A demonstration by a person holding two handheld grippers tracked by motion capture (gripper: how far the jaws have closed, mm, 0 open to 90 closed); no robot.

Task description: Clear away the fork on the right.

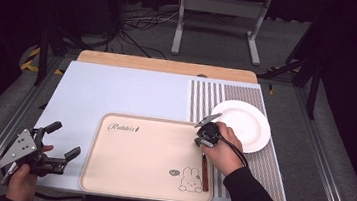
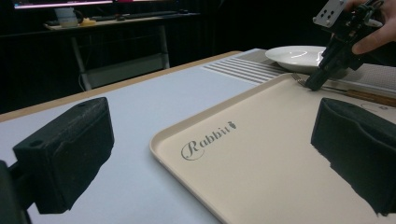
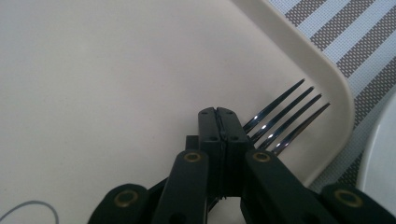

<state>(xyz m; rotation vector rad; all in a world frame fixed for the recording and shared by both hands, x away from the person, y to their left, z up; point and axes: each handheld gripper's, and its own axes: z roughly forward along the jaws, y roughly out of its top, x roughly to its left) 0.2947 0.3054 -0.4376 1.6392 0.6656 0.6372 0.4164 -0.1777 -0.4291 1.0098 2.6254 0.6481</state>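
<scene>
A beige rabbit-print tray (image 1: 146, 152) lies in the middle of the table. A fork with a wooden handle (image 1: 204, 176) rests along the tray's right side, its tines (image 3: 285, 116) pointing at the far right corner. My right gripper (image 1: 201, 142) points down at the tray, jaws pressed together just beside the fork's neck; in the right gripper view nothing shows between the tips (image 3: 217, 112). My left gripper (image 1: 54, 160) is held off the tray's left edge, open and empty (image 2: 210, 158), looking across the tray at the right gripper (image 2: 313, 84).
A white plate (image 1: 242, 125) sits on the striped mat (image 1: 265, 160) right of the tray, close to my right hand. The pale blue table cover (image 1: 117, 89) stretches behind and left of the tray. A metal stand (image 1: 220, 19) is on the floor beyond the table.
</scene>
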